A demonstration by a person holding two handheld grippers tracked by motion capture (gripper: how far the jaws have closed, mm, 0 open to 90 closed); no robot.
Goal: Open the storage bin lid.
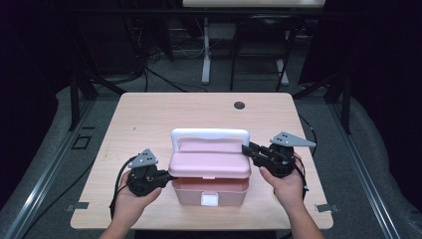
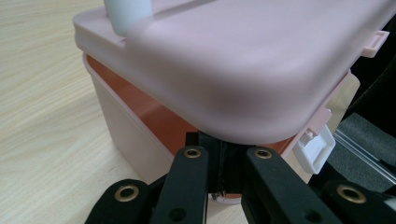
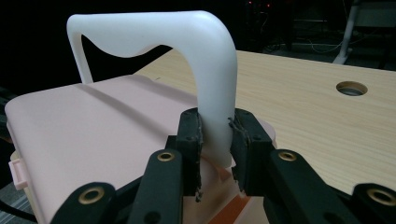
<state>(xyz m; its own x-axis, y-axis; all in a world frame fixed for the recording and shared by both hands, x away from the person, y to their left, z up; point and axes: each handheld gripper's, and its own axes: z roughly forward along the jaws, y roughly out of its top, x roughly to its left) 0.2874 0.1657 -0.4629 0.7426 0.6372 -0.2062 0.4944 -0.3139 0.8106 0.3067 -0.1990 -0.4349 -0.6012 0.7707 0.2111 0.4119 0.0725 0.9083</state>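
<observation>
Pink plastic box [image 1: 210,191], lid [image 1: 210,162] ajar — white handle [image 1: 209,134] upright, white latch [image 1: 209,200]

High view overlooks table [image 1: 149,114]; both claw views closely share box [image 2: 261,70].

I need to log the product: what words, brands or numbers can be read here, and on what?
None. The pink box, its lid, white handle and latch carry no readable text, and neither does the table.
</observation>
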